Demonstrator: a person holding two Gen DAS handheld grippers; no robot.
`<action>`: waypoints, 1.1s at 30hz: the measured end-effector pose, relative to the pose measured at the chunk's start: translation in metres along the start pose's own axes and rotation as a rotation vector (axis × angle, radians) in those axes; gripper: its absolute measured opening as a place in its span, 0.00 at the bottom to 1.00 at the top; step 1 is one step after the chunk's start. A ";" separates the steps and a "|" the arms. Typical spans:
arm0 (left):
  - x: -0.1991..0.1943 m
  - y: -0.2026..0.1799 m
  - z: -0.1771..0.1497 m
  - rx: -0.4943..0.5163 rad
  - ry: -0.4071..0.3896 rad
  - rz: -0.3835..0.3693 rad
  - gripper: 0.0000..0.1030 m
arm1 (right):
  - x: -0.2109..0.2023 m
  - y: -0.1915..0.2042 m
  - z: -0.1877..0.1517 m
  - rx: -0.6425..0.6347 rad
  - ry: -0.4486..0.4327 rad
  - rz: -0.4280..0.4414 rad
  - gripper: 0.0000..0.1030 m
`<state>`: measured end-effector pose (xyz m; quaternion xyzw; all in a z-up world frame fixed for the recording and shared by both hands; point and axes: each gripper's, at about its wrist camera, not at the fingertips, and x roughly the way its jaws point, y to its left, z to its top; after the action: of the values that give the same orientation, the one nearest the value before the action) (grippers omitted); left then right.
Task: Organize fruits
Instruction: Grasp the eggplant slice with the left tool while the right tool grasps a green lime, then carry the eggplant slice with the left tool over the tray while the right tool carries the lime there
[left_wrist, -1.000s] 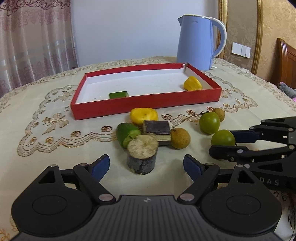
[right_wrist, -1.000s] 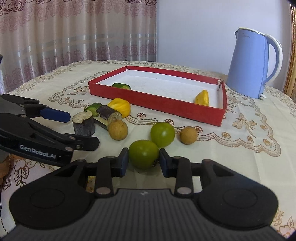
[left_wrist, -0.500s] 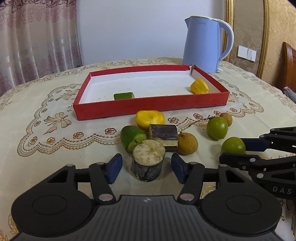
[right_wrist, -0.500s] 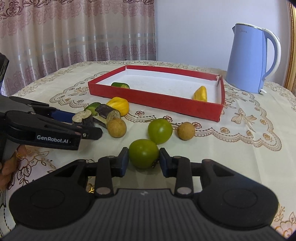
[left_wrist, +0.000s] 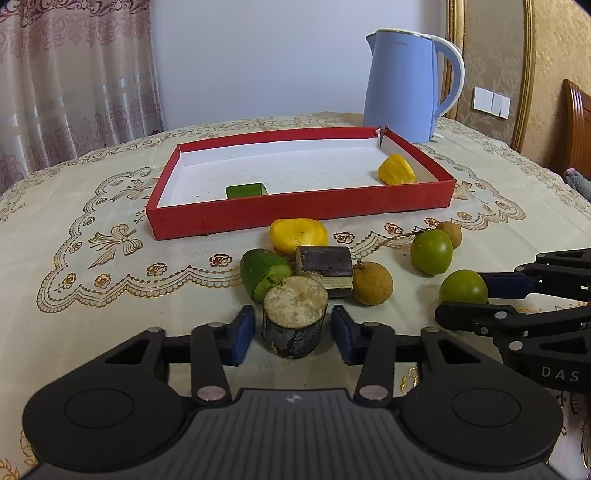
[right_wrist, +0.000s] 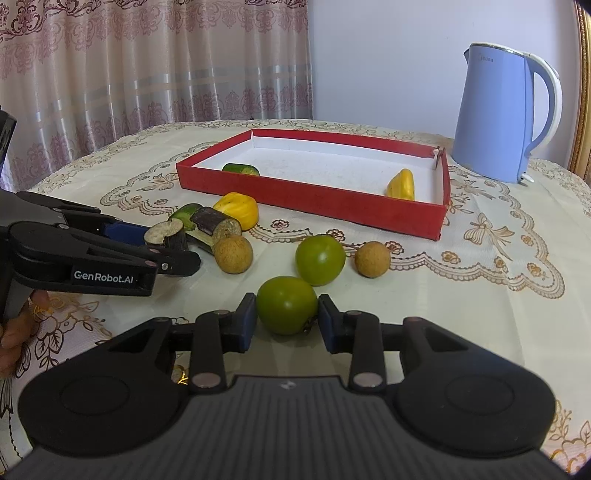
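Tablecloth (left_wrist: 110, 295); red tray (left_wrist: 295, 212) wall hides cucumber piece (left_wrist: 246, 191) base.

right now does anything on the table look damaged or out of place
The red box has a split far right corner: the wall ends gape apart there with a torn flap. A blue kettle stands behind it among the fruit. Nothing is spilled.

White lettering "GenRobot.AI" stands on the black side of the left gripper (right_wrist: 177, 251), at the left of the right wrist view. White letters "DAS", cut off at the frame edge, stand on the black body of the right gripper (left_wrist: 476, 299), at the lower right of the left wrist view. Faint brand print sits near the top of the blue kettle (right_wrist: 495, 114), too small to confirm.
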<state>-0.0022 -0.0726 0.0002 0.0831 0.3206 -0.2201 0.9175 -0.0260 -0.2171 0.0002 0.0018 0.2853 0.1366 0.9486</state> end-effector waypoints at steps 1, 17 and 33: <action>0.000 0.000 0.000 0.002 0.001 0.000 0.40 | 0.000 0.000 0.000 0.001 0.000 0.001 0.32; -0.012 0.000 0.003 0.015 -0.014 0.017 0.32 | 0.000 -0.001 -0.001 0.005 0.000 0.004 0.32; -0.021 0.023 0.111 0.095 -0.204 0.069 0.32 | 0.001 0.000 -0.002 -0.012 0.004 -0.001 0.32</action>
<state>0.0553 -0.0771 0.0998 0.1147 0.2115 -0.2104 0.9475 -0.0260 -0.2167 -0.0023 -0.0043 0.2866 0.1381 0.9481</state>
